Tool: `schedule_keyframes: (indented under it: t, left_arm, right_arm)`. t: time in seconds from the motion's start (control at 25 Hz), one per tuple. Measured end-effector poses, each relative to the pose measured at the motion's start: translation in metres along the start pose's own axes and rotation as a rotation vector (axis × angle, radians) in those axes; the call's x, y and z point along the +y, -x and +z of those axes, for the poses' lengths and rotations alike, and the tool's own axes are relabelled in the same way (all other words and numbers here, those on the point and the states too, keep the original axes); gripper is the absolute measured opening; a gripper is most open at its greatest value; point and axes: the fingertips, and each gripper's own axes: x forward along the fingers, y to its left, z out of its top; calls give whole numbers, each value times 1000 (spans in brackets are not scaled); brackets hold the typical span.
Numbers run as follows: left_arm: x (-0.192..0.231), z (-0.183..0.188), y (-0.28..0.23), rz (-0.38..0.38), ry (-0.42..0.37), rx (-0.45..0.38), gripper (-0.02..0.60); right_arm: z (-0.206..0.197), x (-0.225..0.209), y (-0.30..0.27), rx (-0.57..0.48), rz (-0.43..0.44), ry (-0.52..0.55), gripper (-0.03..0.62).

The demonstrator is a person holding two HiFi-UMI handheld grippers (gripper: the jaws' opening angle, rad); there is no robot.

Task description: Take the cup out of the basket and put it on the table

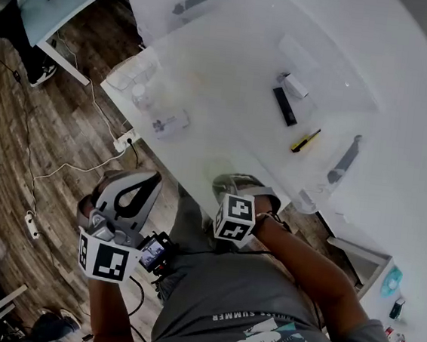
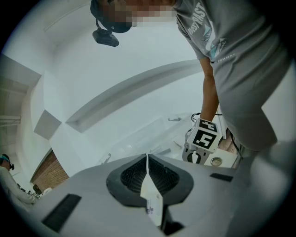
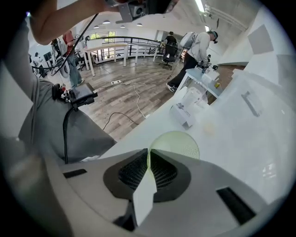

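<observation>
Off the table's (image 1: 231, 77) near edge, above the wood floor (image 1: 50, 134), the left tongs (image 2: 147, 159) hang clenched on nothing. At that same edge the right tongs (image 3: 148, 155) pinch the pale green cup (image 3: 178, 143) by its rim. That is plain in their own view and half hidden from the head view.

Black bar (image 1: 285, 106) beside white box (image 1: 296, 86), yellow-black stick (image 1: 305, 141) nearby, power strip (image 1: 125, 142) on floor (image 1: 19, 146)

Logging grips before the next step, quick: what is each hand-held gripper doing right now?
Left hand-held gripper: closed, holding nothing.
Right hand-held gripper: closed on the rim of the pale green cup.
</observation>
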Motion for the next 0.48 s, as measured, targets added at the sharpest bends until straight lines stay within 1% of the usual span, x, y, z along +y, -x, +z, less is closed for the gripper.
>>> schedule_keyframes:
  t: [0.32,0.48]
  left_arm:
    - [-2,-1,-1,-9,4,4,9]
    - [-2,-1,-2,-11,4,6,9]
  right_arm:
    - [-14,-4,-12,68,48,-50,29]
    - [-18,-5,-16,84,60,-58,35]
